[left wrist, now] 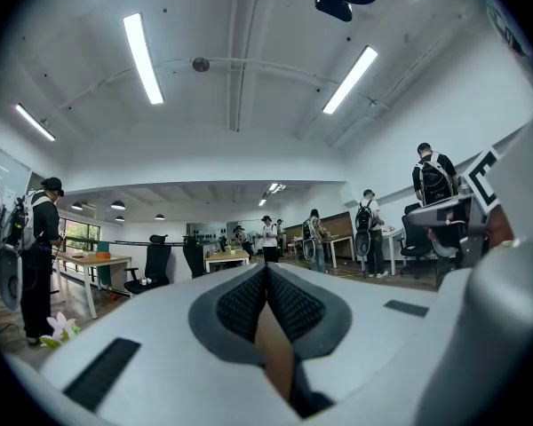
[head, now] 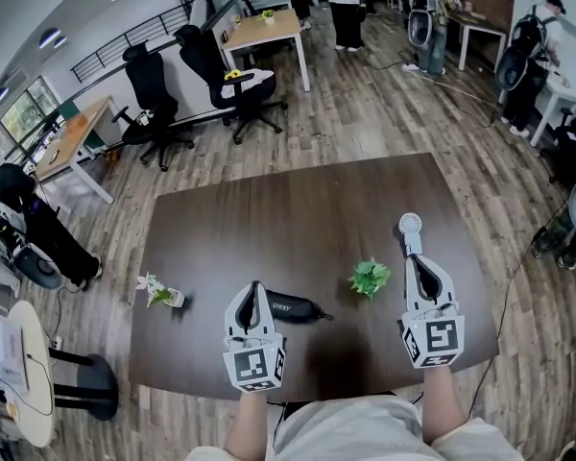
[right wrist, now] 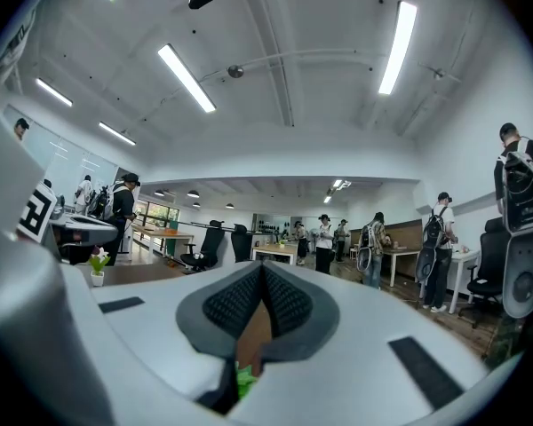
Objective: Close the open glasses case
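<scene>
**Glasses case for closing: items on the table**

- Table (head: 269, 219): dark brown; reference for every entry.
- Left gripper (head: 255, 289): at the table's near edge, left of middle; jaws pressed together, holding nothing.
- Right gripper (head: 418, 260): near edge, right side; jaws likewise together, empty.
- Glasses case (head: 293, 307): black, on the table's near half, just beyond the left gripper; lid position unclear.
- Green plant (head: 370, 278): near half, right of middle.

Handling: likely brace the base with one tip and press the lid down slowly with the other, lest the case skid.

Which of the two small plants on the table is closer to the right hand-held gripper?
The leafy all-green plant, just beside the right hand-held gripper; the white-flowered plant sits far left.
</scene>
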`<control>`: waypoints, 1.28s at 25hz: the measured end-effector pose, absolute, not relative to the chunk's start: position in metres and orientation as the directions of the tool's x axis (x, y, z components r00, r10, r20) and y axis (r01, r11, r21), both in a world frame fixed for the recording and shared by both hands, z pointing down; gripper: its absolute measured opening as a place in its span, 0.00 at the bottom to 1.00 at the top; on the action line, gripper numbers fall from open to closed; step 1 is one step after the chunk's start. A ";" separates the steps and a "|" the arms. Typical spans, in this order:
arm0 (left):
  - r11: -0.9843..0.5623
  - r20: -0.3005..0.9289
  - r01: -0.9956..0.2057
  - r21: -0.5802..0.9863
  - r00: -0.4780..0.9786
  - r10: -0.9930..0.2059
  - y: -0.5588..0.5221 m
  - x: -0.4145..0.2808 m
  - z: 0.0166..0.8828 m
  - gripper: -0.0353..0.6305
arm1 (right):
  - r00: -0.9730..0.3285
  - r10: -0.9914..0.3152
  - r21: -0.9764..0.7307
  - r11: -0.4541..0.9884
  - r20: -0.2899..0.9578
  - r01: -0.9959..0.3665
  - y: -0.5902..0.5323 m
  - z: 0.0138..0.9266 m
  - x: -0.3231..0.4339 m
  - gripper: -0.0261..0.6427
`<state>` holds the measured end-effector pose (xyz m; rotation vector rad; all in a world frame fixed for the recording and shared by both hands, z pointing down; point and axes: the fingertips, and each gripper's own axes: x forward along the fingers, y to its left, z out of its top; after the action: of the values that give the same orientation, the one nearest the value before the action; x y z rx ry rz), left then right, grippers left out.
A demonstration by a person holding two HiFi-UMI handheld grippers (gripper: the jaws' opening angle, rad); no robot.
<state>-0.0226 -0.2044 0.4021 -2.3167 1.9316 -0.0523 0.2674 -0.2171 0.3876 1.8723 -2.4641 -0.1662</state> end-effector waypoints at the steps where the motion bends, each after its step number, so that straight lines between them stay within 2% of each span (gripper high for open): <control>1: -0.176 -0.052 -0.977 -0.118 0.183 -0.982 -0.204 -0.023 0.403 0.06 | -0.269 -0.963 0.113 0.264 -0.031 -0.958 -0.217 0.388 0.267 0.04; 32: -0.172 -0.046 -0.978 -0.119 0.179 -0.983 -0.200 -0.025 0.403 0.06 | -0.244 -0.970 0.120 0.240 -0.016 -0.963 -0.216 0.389 0.270 0.04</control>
<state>-0.0245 -0.2001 0.4029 -2.3156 1.9378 -0.0625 0.2699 -0.2161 0.3886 1.8921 -2.4249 -0.1611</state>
